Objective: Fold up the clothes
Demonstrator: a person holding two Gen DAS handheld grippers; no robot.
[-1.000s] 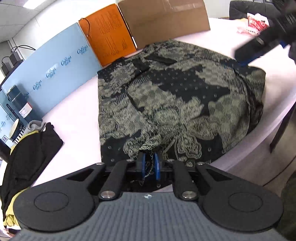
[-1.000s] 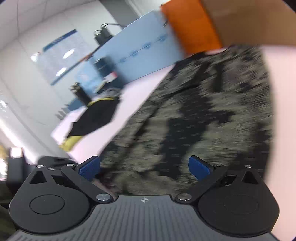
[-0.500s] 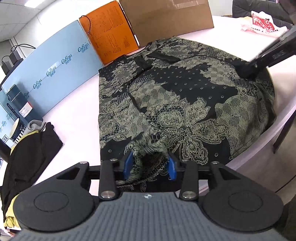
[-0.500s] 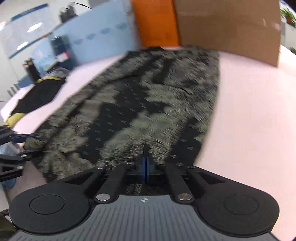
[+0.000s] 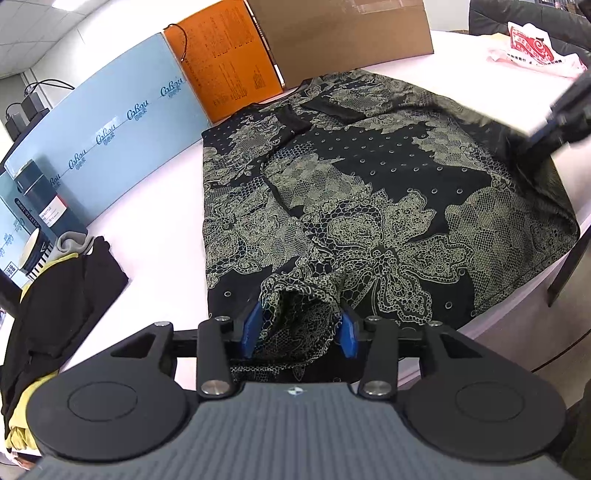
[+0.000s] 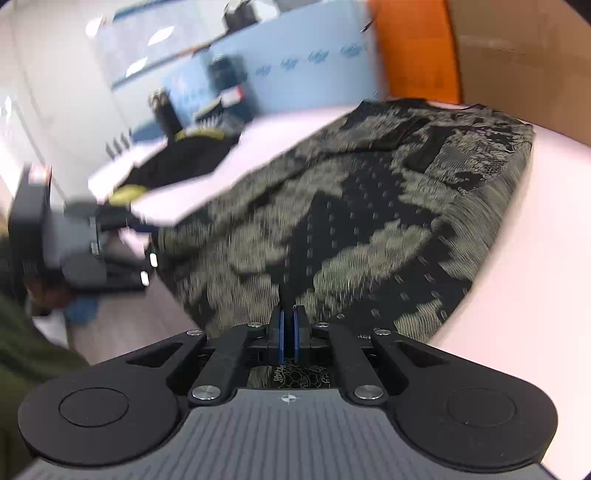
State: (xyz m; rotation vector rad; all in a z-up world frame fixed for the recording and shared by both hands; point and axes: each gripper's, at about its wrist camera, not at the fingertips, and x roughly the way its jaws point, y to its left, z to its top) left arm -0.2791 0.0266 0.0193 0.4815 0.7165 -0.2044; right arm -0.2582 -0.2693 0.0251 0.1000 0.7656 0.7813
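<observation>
The left claw (image 5: 300, 326) stands part-way spread, its blue pads on either side of a bunched fold of hem from the black lace-print dress (image 5: 369, 206); the cloth fills the gap between them, but whether the pads press it cannot be told. Ahead of this claw the dress lies spread flat on the pale pink worktop (image 5: 147, 206), its near edge hanging over the rim. Off to the left lies a pile of black and yellow clothes (image 5: 55, 295). Farther ahead stand a light blue panel (image 5: 110, 122), an orange board (image 5: 225, 62) and a brown cardboard sheet (image 5: 340, 33). Far ahead to the right lies a red and white bag (image 5: 532, 48).

The right claw (image 6: 288, 334) is pressed together on the dress edge, with patterned cloth showing just behind its pads. Ahead of it the dress (image 6: 369, 221) runs toward the cardboard sheet (image 6: 524, 59); this view is blurred. The left claw (image 6: 122, 254) appears off to its left at the worktop edge.
</observation>
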